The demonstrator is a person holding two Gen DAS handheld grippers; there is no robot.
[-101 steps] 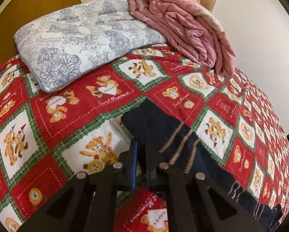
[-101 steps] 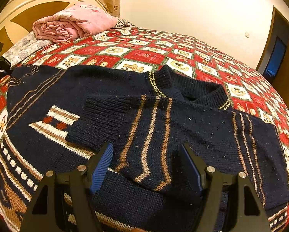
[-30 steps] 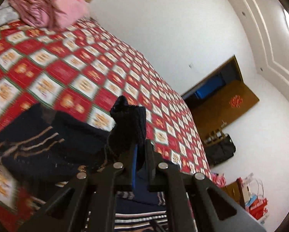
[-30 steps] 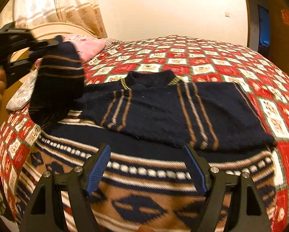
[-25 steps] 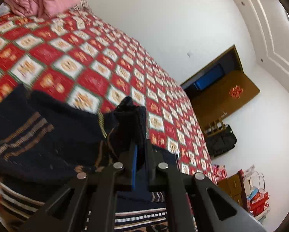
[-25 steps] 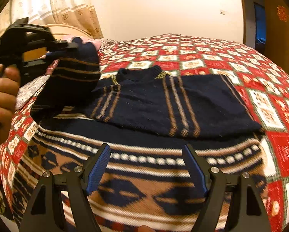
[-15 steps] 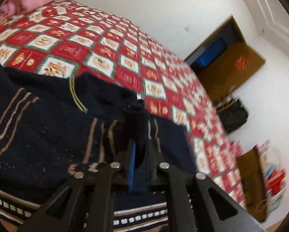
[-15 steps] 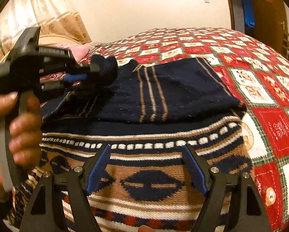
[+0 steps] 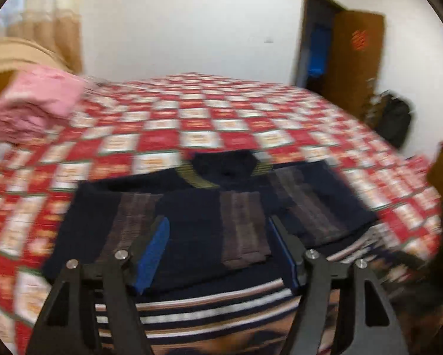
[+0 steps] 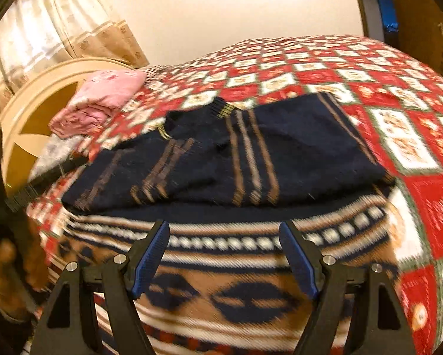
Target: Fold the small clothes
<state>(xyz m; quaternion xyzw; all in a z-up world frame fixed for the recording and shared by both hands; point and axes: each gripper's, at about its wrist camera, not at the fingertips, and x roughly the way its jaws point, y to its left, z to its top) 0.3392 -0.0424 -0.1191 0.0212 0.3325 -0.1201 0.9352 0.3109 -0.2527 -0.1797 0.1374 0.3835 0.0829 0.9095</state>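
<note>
A navy knit sweater [image 9: 209, 213] with tan stripes lies on the bed with both sleeves folded across its chest. Its patterned hem [image 10: 227, 269] faces me in the right wrist view, where the navy body [image 10: 295, 148] sits farther back. My left gripper [image 9: 218, 236] is open and empty, hovering over the folded left sleeve. My right gripper [image 10: 224, 245] is open and empty above the hem. The left gripper body shows blurred at the left edge of the right wrist view [image 10: 43, 174].
The bed carries a red, white and green bear-print quilt [image 9: 168, 136]. A folded pink blanket [image 9: 32, 112] and a pale pillow [image 10: 55, 148] lie by the headboard [image 10: 29, 100]. An open doorway [image 9: 319, 47] and a dark bag [image 9: 393, 121] stand at the far right.
My left gripper carried the left sleeve across the sweater's chest, laid it down, opened and let go. Both cameras swung toward the foot of the sweater.
</note>
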